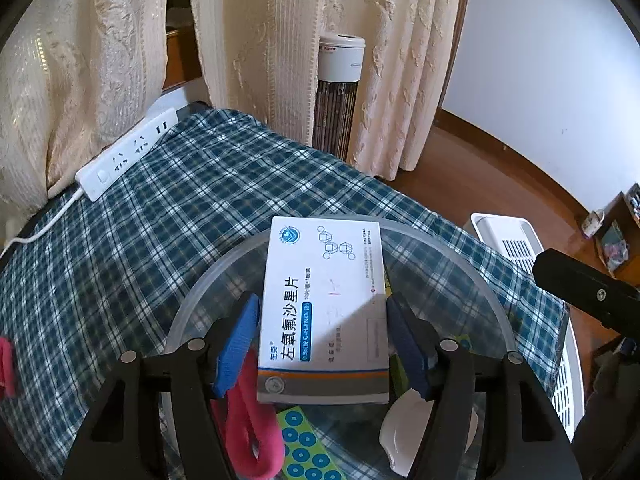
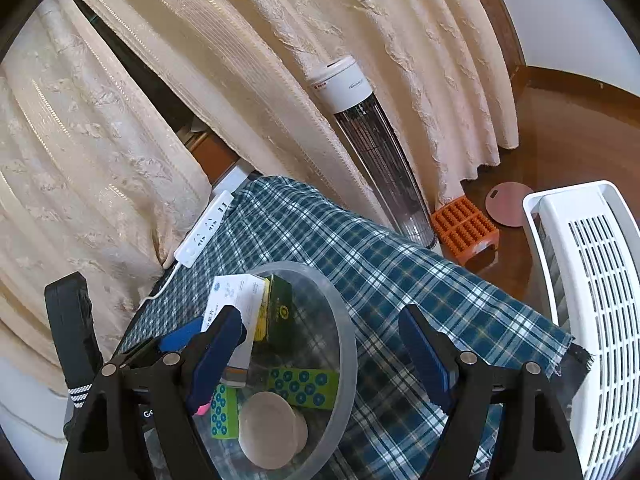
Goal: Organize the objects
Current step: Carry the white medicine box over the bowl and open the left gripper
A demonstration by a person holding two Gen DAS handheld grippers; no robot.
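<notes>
A white medicine box (image 1: pixel 320 248) with blue print leans inside the clear round bowl (image 1: pixel 216 272), its far end at the rim. My left gripper (image 1: pixel 322 300) stands open astride the box, its blue pads (image 1: pixel 240 340) close beside both long sides. Under the box lie a pink rolled cloth (image 1: pixel 256 432), a green sheet of blue dots (image 1: pixel 300 452) and a white round lid (image 1: pixel 400 432). In the right wrist view the bowl (image 2: pixel 348 328) also holds a dark green packet (image 2: pixel 280 312). My right gripper (image 2: pixel 320 314) hangs open and empty over the bowl's right rim and the plaid cloth (image 2: pixel 400 280).
A white power strip (image 1: pixel 128 156) with its cable lies at the table's far left by the curtains (image 1: pixel 100 60). A tower heater (image 2: pixel 372 152) stands behind the table. On the floor to the right are a white slatted basket (image 2: pixel 592 300) and an orange ridged block (image 2: pixel 464 228).
</notes>
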